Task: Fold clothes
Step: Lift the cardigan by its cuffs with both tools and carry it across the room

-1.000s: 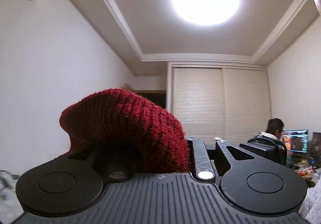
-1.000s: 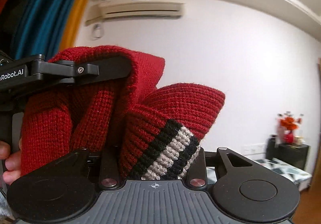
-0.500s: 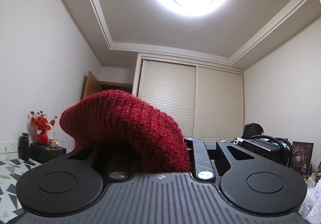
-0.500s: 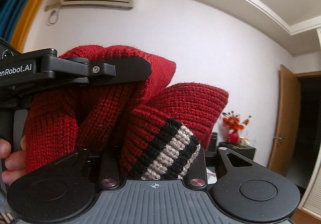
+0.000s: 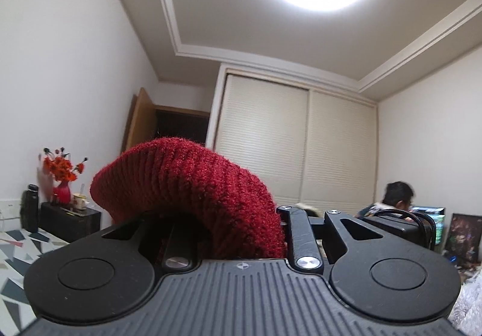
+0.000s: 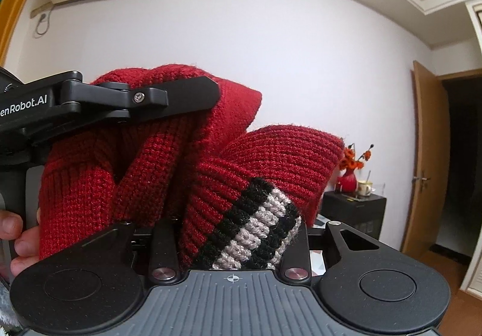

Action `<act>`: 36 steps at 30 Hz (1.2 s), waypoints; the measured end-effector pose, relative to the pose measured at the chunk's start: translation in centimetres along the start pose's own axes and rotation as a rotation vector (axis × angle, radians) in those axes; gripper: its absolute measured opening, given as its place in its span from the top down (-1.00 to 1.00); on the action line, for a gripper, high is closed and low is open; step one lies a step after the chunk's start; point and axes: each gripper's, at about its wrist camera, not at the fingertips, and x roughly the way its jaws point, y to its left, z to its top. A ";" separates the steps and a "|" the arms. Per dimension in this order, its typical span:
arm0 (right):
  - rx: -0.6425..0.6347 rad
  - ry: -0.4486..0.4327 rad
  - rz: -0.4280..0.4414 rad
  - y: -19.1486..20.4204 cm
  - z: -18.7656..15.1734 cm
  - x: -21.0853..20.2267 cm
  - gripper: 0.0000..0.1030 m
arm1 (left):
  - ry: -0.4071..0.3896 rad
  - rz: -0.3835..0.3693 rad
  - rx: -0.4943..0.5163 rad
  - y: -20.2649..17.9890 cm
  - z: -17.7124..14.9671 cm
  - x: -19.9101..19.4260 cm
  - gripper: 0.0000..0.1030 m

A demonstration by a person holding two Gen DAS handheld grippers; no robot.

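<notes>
Sweater (image 6: 150, 173) bunched, raised; left claw (image 5: 238, 233), right claw (image 6: 232, 233) both clamp ribbed edges.

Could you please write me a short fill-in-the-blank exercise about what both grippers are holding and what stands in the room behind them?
1. Both grippers are shut on a knitted sweater whose main colour is ____.
2. The cuff between the right gripper fingers has black and ____ stripes.
3. High on the wall, in the right wrist view, hangs an air ____.
4. The vase holds orange ____.

Missing words: red; grey; conditioner; flowers
</notes>
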 end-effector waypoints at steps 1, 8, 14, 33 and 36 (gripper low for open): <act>0.005 -0.004 0.004 -0.9 0.0 2.0 0.37 | 0.006 0.006 0.003 1.8 0.4 0.4 0.56; 0.032 -0.073 0.026 -5.6 0.5 15.4 0.37 | 0.016 0.043 0.056 11.3 2.7 4.9 0.56; 0.044 -0.087 0.041 -11.5 0.8 24.3 0.37 | 0.096 0.109 0.062 16.5 3.0 9.0 0.57; 0.054 -0.096 0.410 -29.9 6.7 49.2 0.37 | -0.027 0.617 -0.011 25.6 4.2 16.1 0.57; 0.007 -0.147 0.465 -31.9 8.6 52.5 0.37 | -0.083 0.745 -0.008 26.0 5.2 15.1 0.58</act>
